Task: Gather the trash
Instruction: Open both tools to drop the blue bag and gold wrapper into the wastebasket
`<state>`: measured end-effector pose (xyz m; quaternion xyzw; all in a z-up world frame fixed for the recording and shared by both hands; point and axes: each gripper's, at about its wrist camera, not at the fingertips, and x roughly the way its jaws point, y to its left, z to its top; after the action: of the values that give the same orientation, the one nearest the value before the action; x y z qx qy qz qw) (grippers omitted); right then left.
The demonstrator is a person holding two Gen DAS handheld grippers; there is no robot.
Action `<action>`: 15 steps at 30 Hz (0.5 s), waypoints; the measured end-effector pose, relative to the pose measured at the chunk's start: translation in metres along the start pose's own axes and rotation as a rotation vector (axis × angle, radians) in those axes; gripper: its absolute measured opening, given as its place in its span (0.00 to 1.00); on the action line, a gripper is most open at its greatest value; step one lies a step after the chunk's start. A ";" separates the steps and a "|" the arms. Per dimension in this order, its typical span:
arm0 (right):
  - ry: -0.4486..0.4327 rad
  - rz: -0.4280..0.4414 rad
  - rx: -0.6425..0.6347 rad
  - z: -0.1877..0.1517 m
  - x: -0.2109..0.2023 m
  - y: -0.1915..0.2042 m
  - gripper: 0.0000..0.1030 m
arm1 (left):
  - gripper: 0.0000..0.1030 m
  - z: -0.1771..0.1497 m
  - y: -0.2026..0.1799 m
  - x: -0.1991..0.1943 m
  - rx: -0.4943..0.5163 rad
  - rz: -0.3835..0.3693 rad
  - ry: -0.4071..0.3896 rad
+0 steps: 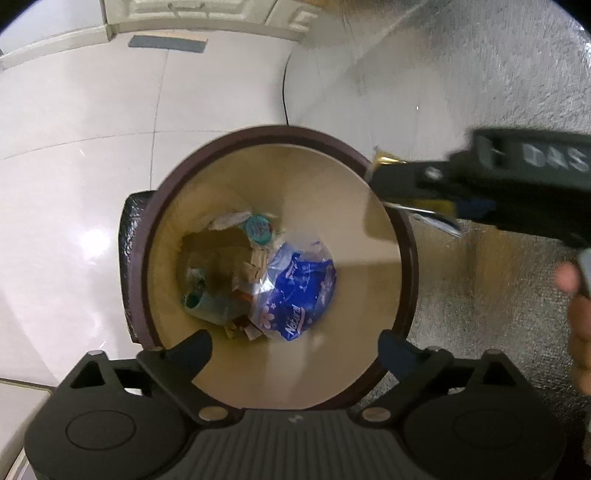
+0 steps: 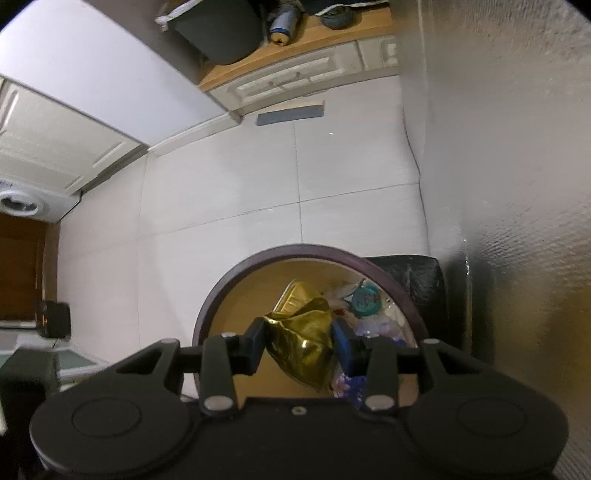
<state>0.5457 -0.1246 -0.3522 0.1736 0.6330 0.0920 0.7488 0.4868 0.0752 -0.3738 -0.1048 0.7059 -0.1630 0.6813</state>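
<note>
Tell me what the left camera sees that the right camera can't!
Only the left wrist view shows the right gripper from outside, reaching over the bin's rim, with a hand behind it, and the empty left gripper with its fingers spread wide.

Only the right wrist view shows the crumpled gold wrapper plainly, sitting between the right gripper's fingers, plus a cabinet drawer and a dark bucket far off.

Both show the round bin, the teal lid inside it and the white tiled floor.
</note>
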 end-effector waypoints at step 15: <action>-0.008 -0.041 -0.024 -0.013 -0.015 0.000 0.70 | 1.00 0.001 -0.005 -0.022 0.006 0.012 -0.032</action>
<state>0.5303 -0.1282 -0.3405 0.1519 0.6321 0.0836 0.7552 0.4886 0.0782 -0.3516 -0.1011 0.6952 -0.1592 0.6937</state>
